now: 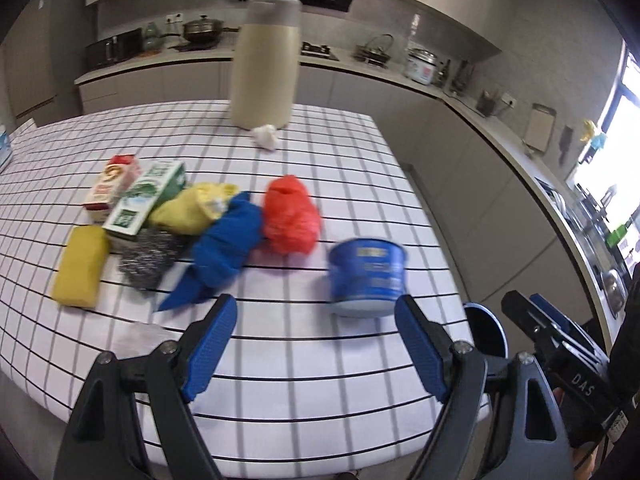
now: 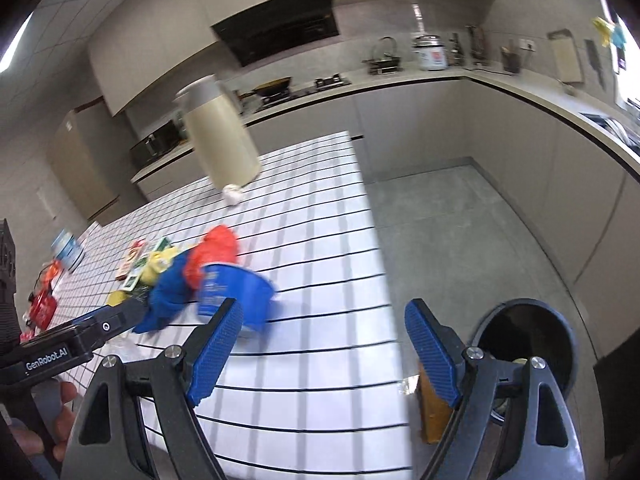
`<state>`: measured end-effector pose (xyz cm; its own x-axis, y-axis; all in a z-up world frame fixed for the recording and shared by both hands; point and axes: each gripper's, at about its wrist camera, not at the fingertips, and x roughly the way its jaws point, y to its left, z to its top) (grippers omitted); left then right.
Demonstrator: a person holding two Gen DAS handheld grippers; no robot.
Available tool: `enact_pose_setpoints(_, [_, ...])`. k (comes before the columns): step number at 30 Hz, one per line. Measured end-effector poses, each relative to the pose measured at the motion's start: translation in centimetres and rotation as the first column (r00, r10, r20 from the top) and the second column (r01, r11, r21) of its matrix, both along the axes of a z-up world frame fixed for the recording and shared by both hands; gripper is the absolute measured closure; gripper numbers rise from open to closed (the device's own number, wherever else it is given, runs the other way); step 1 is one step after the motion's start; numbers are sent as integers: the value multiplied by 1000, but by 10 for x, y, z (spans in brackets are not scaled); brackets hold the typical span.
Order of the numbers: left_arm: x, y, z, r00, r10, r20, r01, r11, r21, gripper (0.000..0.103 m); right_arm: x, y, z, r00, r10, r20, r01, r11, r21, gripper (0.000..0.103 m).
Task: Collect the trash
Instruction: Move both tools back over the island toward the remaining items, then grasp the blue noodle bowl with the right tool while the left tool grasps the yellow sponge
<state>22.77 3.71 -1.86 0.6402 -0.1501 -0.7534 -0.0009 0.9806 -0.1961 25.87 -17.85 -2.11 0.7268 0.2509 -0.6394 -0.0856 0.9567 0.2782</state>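
While both tools hang over near table edge, left tool (image 1: 316,338) spread wide, nothing in it; right tool (image 2: 324,342) same, wide and empty. Blue can (image 1: 367,276) sits on table (image 1: 320,380) just ahead of left tool. Red bag (image 1: 291,216), blue cloth (image 1: 224,248), cartons further back. Bin (image 2: 528,340) on floor right of table.
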Motion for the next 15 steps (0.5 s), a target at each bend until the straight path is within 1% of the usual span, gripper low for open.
enact_pose_setpoints(9, [5,70,-6,996,85,10,-85,996,18,21,19,65,-6,998,54,-13,-54,998,-15,18])
enact_pose_setpoints(15, [11,99,-8,996,92,15,-93,994,49,21,27,89,-14,998,45,-37,-45,999,-15,16])
